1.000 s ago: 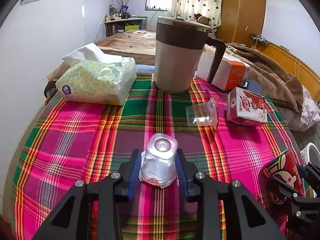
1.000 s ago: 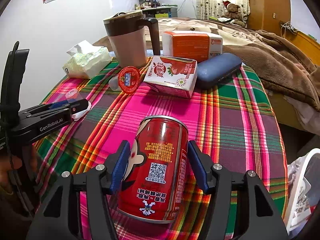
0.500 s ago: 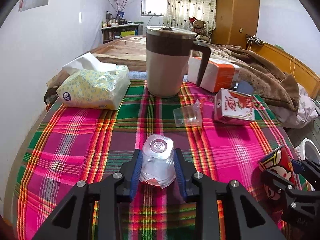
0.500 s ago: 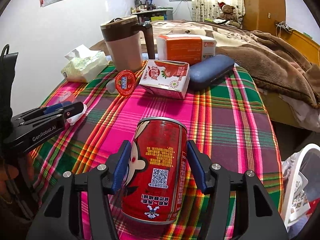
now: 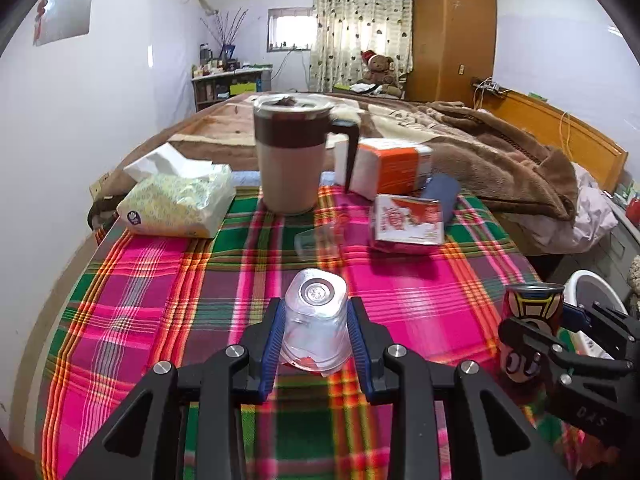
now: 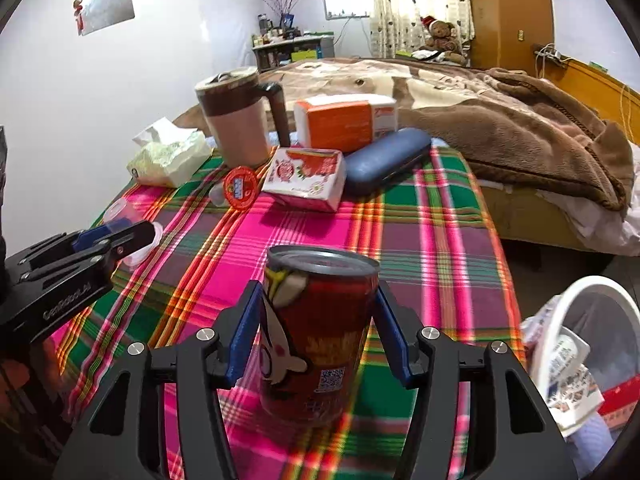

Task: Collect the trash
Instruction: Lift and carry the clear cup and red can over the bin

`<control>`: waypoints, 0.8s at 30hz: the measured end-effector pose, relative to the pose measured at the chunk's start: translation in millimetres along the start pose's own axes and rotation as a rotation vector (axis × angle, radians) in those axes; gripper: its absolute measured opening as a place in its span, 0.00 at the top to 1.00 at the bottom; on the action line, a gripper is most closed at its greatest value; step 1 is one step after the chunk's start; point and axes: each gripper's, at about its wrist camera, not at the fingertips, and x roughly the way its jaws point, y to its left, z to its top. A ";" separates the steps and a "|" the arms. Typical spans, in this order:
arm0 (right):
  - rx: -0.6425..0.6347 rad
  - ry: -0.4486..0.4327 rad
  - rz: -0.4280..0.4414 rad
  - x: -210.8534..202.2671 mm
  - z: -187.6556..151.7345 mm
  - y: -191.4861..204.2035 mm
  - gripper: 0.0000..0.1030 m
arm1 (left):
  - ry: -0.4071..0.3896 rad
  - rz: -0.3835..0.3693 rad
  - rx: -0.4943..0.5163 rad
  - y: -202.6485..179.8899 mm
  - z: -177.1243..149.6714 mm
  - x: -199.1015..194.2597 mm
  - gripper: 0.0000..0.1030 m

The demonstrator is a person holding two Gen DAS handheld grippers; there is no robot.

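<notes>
My left gripper (image 5: 316,338) is shut on a clear plastic cup (image 5: 316,316), held bottom-forward above the plaid tablecloth (image 5: 160,304). My right gripper (image 6: 318,334) is shut on a red drink can (image 6: 316,332), upright and lifted over the table's right part; the can also shows in the left wrist view (image 5: 530,320). A white trash bin (image 6: 588,344) holding paper stands on the floor to the right of the table. A second clear cup with a red lid (image 6: 240,189) and a strawberry milk carton (image 6: 306,178) lie further back.
A large brown mug (image 5: 290,156), a tissue pack (image 5: 176,198), an orange tissue box (image 5: 386,164) and a blue case (image 6: 384,160) stand at the table's far end. A bed with a brown blanket (image 5: 500,156) lies behind.
Both grippers have pulled back and risen with their loads. The red can has swung from tilted to upright and moved right, toward the white bin, which now shows more fully.
</notes>
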 end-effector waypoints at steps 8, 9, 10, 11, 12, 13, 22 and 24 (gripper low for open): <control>0.038 -0.044 -0.022 -29.1 -5.6 -22.0 0.46 | -0.039 -0.042 0.029 -33.4 -4.4 -33.6 0.69; 0.040 -0.045 -0.021 -30.5 -7.0 -24.0 0.46 | -0.042 -0.045 0.030 -37.1 -5.2 -36.5 0.69; 0.041 -0.042 -0.021 -30.7 -8.9 -25.8 0.46 | -0.042 -0.046 0.029 -39.7 -6.2 -38.3 0.69; 0.042 -0.039 -0.019 -31.3 -10.6 -26.8 0.47 | -0.042 -0.048 0.025 -41.7 -7.5 -40.4 0.69; 0.044 -0.039 -0.017 -32.7 -12.7 -27.9 0.47 | -0.043 -0.051 0.019 -42.8 -8.8 -42.8 0.69; 0.048 -0.042 -0.015 -34.2 -14.4 -29.5 0.47 | -0.045 -0.052 0.018 -44.7 -9.8 -45.5 0.69; 0.088 -0.086 -0.029 -63.5 -23.9 -53.1 0.47 | -0.052 -0.084 0.067 -73.6 -12.3 -61.2 0.69; 0.099 -0.096 -0.045 -71.8 -25.5 -61.8 0.46 | -0.059 -0.106 0.080 -86.0 -11.5 -65.5 0.69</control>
